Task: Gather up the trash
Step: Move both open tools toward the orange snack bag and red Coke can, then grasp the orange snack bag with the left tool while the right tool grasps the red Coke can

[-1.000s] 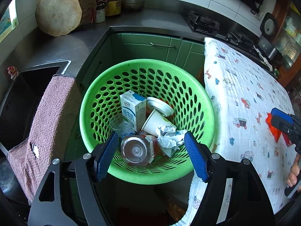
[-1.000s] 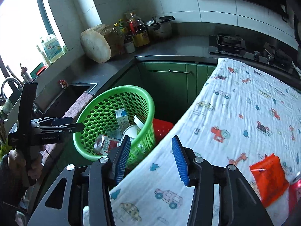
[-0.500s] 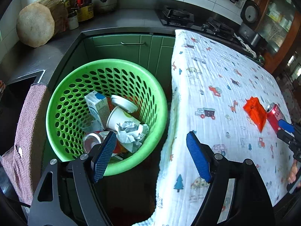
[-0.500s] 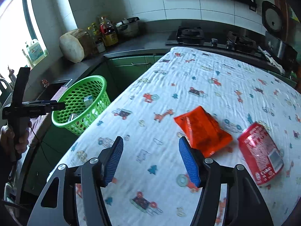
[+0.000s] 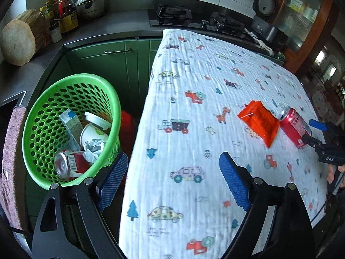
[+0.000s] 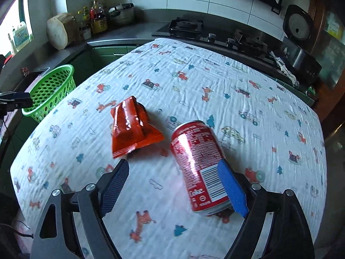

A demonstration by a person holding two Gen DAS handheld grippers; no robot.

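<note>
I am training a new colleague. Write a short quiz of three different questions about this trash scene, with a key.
1. True or false: the red can stands upright on the tablecloth.
2. Which lies nearer the green basket: the can or the orange wrapper?
3. Fill in: the right gripper is ____, with nothing pressed between its fingers.

Key: 1. false, it lies on its side; 2. the wrapper; 3. open.

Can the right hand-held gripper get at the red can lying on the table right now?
Probably yes: the right hand-held gripper is open, the red can lies on its side just ahead, and nothing covers it.
</note>
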